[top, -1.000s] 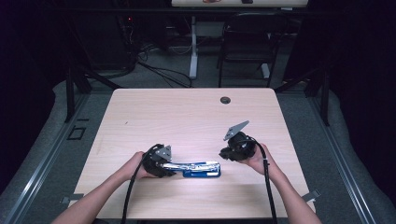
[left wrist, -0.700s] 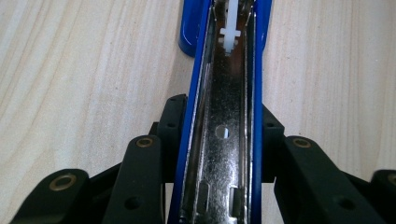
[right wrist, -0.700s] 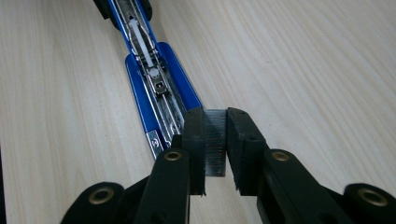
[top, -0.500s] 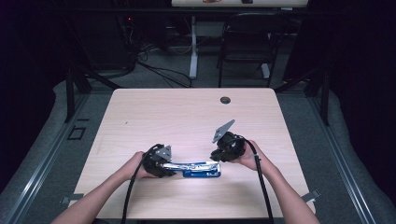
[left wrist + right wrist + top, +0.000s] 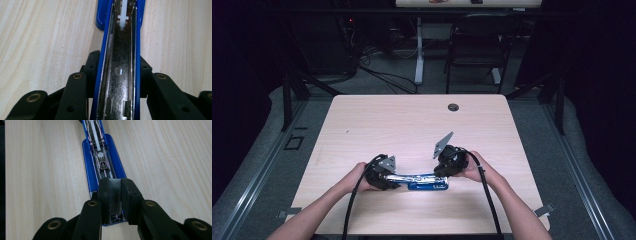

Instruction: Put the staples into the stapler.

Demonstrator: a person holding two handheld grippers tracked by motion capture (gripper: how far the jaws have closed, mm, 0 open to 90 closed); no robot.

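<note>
A blue stapler (image 5: 424, 181) lies swung open near the table's front edge. In the left gripper view its blue-sided metal arm (image 5: 120, 62) runs up between my jaws. My left gripper (image 5: 387, 176) is shut on that arm at the stapler's left end. My right gripper (image 5: 444, 172) hangs over the stapler's right end. In the right gripper view a grey staple strip (image 5: 115, 195) sits clamped between the pads (image 5: 106, 190), just above the stapler's open metal channel (image 5: 101, 162) and blue base (image 5: 88, 157).
The pale wooden table (image 5: 402, 125) has a black grommet (image 5: 453, 107) near its far edge. A black chair (image 5: 474, 45) and cables stand on the floor beyond it. Both forearms come in over the front edge.
My right gripper has moved left with the staple strip, from beside the stapler's right end to over it. The left gripper and the stapler have stayed put.
</note>
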